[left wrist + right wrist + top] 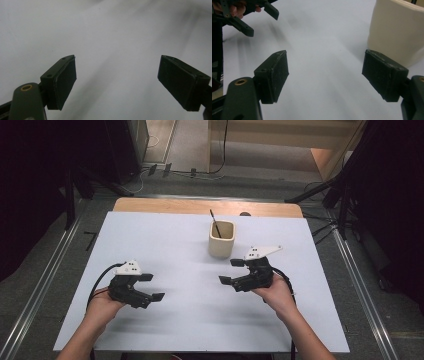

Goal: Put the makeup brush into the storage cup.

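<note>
Both grippers gape empty, right gripper (231, 271) just below centre-frame cream square ceramic cup (221, 239) holding thin dark stick (215, 222); careless swing could topple it

There is one bench (165, 240). It has one big white sheet (190, 320) on top.

There is one cup (221, 240) on the white sheet. It is a pale cream color. There is one thin dark stick (215, 222) poking out of the cup.

There are two tongs. One is the left tongs (152, 287). One is the right tongs (230, 271). Each has two black jaws, so that makes four jaws. Each has one black cable, so that makes two cables.

There are two hands, one left hand (102, 305) and one right hand (277, 295). Each hand holds one of the tongs.
</note>
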A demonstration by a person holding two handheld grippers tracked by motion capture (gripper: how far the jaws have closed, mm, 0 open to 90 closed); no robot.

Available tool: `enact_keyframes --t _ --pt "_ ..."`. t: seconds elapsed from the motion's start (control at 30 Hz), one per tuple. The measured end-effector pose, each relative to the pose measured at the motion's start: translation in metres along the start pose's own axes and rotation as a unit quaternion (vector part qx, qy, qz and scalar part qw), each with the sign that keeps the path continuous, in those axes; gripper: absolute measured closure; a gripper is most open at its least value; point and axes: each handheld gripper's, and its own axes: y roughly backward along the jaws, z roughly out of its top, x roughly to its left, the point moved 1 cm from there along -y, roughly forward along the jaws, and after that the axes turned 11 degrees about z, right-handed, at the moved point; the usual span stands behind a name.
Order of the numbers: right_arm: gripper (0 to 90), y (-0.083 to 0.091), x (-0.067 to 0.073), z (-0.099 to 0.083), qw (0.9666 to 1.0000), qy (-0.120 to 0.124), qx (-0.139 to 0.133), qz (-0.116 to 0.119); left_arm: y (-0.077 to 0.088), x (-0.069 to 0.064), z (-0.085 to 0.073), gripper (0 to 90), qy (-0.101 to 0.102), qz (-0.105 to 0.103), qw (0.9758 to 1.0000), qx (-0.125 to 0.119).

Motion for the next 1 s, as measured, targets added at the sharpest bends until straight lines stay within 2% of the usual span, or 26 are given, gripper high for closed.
enact_keyframes --t 0.2,0.37,0.53,0.7,1.0 --pt "22.2 0.004 0.002 -0.012 0.9998 -0.002 0.019 -0.005 -0.002 0.0 0.001 15.7 -0.006 -0.002 1.0 0.0" --pt "22.1 0.009 0.003 -0.018 0.9997 -0.004 0.021 -0.007 0.001 0.0 0.0 15.7 -0.009 -0.006 0.9999 -0.005" --pt "22.1 0.013 0.004 -0.024 0.9994 0.0 0.032 -0.011 0.001 0.0 0.0 15.7 -0.017 -0.009 0.9998 -0.008" --pt "22.1 0.018 0.006 -0.029 0.9993 0.0 0.035 -0.011 0.002 -0.002 -0.001 15.7 -0.035 -0.013 0.9993 -0.008" --pt "22.1 0.027 0.006 -0.042 0.9986 0.001 0.051 -0.014 0.004 -0.004 -0.001 15.7 -0.044 -0.02 0.9987 -0.016"
